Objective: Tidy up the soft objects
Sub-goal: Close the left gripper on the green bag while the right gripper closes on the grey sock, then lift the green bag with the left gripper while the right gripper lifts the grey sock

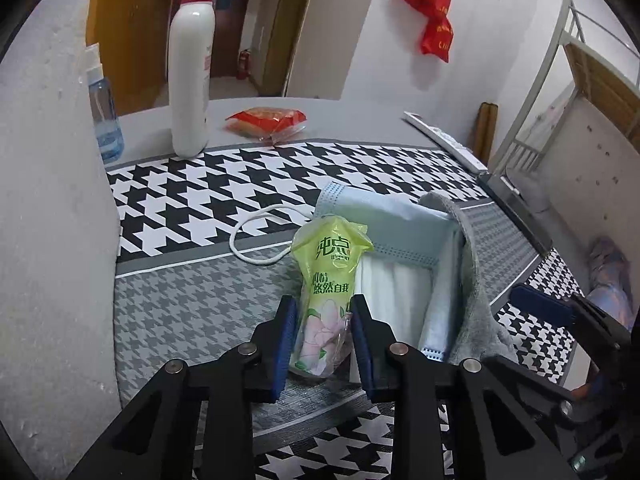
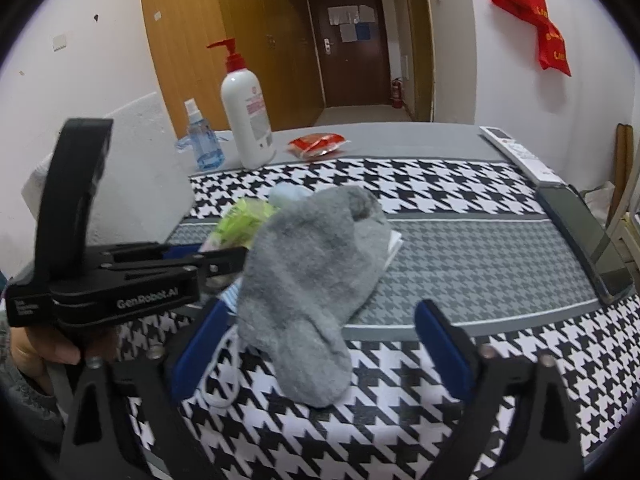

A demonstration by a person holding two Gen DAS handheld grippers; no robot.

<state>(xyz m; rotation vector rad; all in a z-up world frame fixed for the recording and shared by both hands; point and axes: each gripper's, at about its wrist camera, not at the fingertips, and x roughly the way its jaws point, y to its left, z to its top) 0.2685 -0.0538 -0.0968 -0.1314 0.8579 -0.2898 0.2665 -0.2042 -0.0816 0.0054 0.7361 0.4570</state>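
The green tissue pack (image 1: pixel 324 300) stood on end on the houndstooth cloth (image 1: pixel 192 200) of the counter, leaning against the blue face mask (image 1: pixel 384 224) just behind it. The left claw (image 1: pixel 323 344) was clenched on its lower half, both blue pads pressed into the wrapper so the plastic creased between them. The mask lay partly folded, one white ear loop (image 1: pixel 260 240) trailing out over the cloth to the left, and the grey sock (image 2: pixel 308 280) was draped over its right side, touching it.

From the right wrist view the sock covered most of the mask and hid much of the pack behind it. The right claw (image 2: pixel 320 352) hung released, jaws wide to either side of the sock's near end, pads clear of the fabric.

So the three soft things sat bunched in one heap at the middle of the counter, none of them yet laid out or sorted apart. By my reading the job was at an early stage: one item gripped, the sock probably next, the mask still to be dealt with.

Farther back, well apart from the heap, stood a white pump bottle (image 2: pixel 248 120), a small blue spray bottle (image 2: pixel 202 140) and a red packet (image 2: pixel 316 144); a remote (image 2: pixel 516 152) lay along the right edge.
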